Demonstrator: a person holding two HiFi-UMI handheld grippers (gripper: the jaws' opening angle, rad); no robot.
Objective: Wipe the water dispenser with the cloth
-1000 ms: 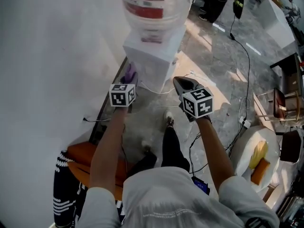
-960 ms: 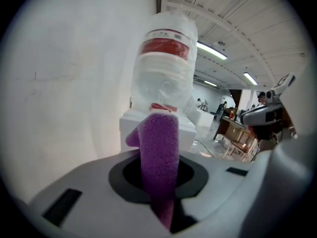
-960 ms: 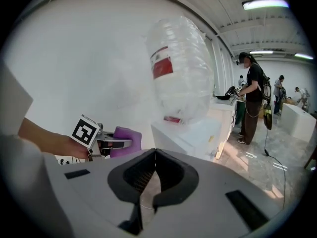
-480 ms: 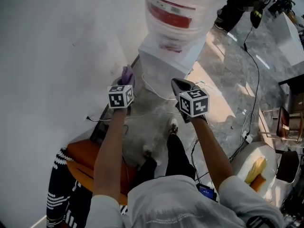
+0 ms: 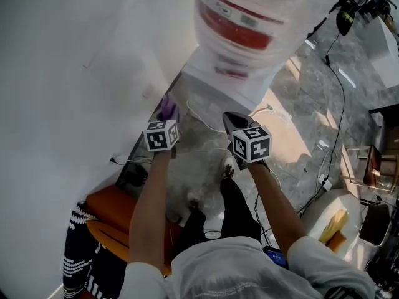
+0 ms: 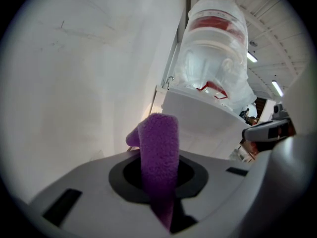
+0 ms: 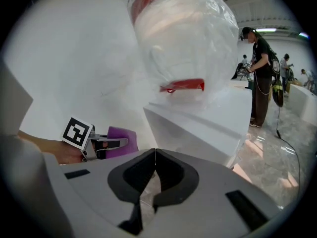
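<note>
A white water dispenser (image 5: 234, 83) stands against the wall, with a plastic-wrapped bottle (image 5: 262, 17) on top; the left gripper view also shows the dispenser (image 6: 208, 123). My left gripper (image 5: 167, 114) is shut on a purple cloth (image 5: 166, 106), and the cloth (image 6: 159, 162) sticks up between its jaws. It hangs just left of the dispenser's lower body, apart from it. My right gripper (image 5: 232, 122) is shut with nothing in it, below the dispenser's front. From the right gripper view the dispenser (image 7: 208, 128) is close ahead and the purple cloth (image 7: 121, 138) sits at the left.
A white wall (image 5: 75, 67) runs along the left. Cables (image 5: 324, 136) trail over the marble floor. An orange seat (image 5: 109, 207) and a striped dark cloth (image 5: 78, 248) lie behind me on the left. A person (image 7: 260, 78) stands at the far right.
Both grippers have moved closer to the dispenser, which now fills more of the head view. The left gripper still holds the cloth; the right stays shut.
</note>
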